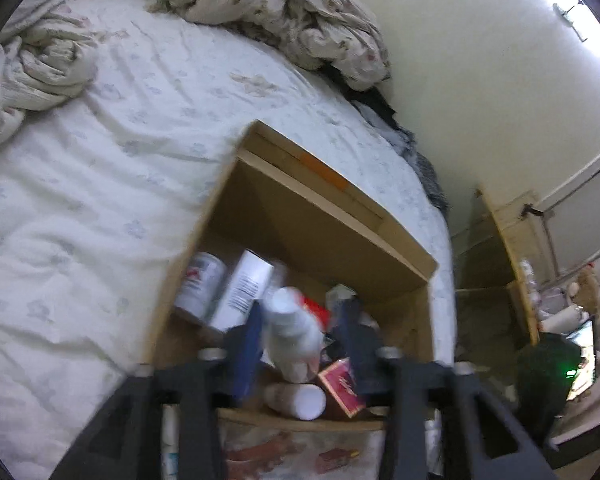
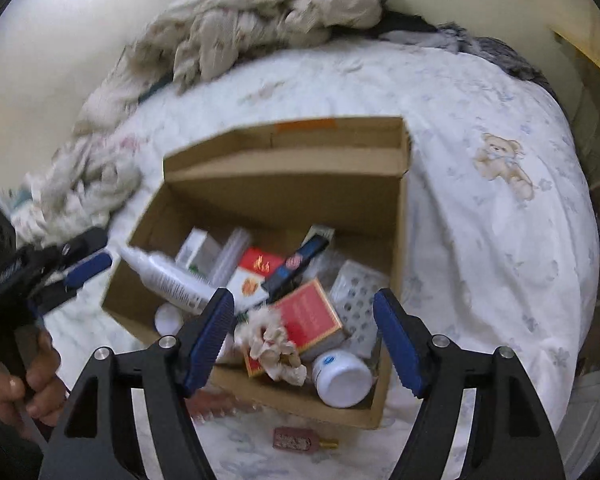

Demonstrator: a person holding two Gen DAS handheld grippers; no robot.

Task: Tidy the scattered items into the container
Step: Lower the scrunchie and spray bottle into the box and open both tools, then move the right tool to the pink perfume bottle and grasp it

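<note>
Rumpled bedding (image 2: 260,12) lay heaped along the far edge of a bed (image 2: 480,240) spread with a white sheet printed with pale flowers and a teddy bear (image 2: 502,164). On that bed sat an open cardboard box (image 2: 284,196), its flap folded back toward the wall.

Inside the box was a jumble of items: a red carton (image 2: 312,314), a white jar (image 2: 342,376) lying on its side by the near wall, a blister pack (image 2: 358,292), a dark slim package (image 2: 296,266) and a red-and-white carton (image 2: 256,276). A crumpled cream cloth scrap (image 2: 274,344), blurred, showed between the open fingers of the right claw (image 2: 304,340) above the red carton, touching neither pad. Whether it was airborne or resting could not be told.

The left claw (image 1: 300,344) stood over the near part of the box with its jaws apart. A white bottle (image 1: 292,328), blurred, lay between its blue pads without being pressed by them. In the right wrist view the same bottle slanted across the box's left rim, with the left claw just beside it and a hand (image 2: 24,380) gripping that tool's handle.

Outside the box, on the sheet just before its near wall, lay a small reddish bottle (image 2: 296,438) with a gold cap.
</note>
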